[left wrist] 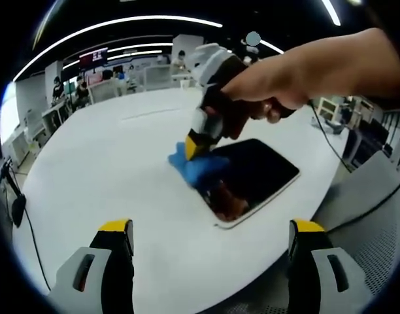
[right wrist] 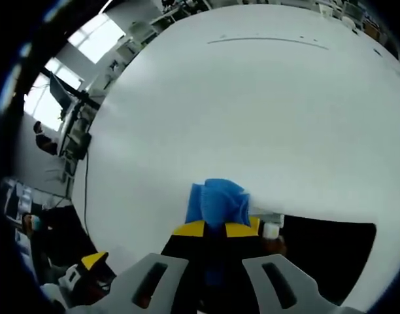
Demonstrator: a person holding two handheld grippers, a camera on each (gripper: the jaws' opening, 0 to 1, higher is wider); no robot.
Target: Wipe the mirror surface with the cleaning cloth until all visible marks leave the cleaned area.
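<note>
A dark rectangular mirror [left wrist: 255,175] with a white rim lies on the white round table [left wrist: 121,163], near its right edge. A blue cleaning cloth [left wrist: 197,167] is pressed on the mirror's far-left corner. A person's hand holds my right gripper [left wrist: 199,145] there, shut on the cloth. In the right gripper view the cloth [right wrist: 218,201] bulges out past the closed yellow-tipped jaws of my right gripper [right wrist: 216,229], with the mirror [right wrist: 327,252] dark to the right. My left gripper [left wrist: 212,230] hangs open above the table's near edge, holding nothing.
A black cable [left wrist: 363,212] runs off the table's right side over a grey perforated surface [left wrist: 376,242]. Another cable and stand [left wrist: 17,203] sit at the left edge. Desks and seated people [left wrist: 79,88] fill the room beyond the table.
</note>
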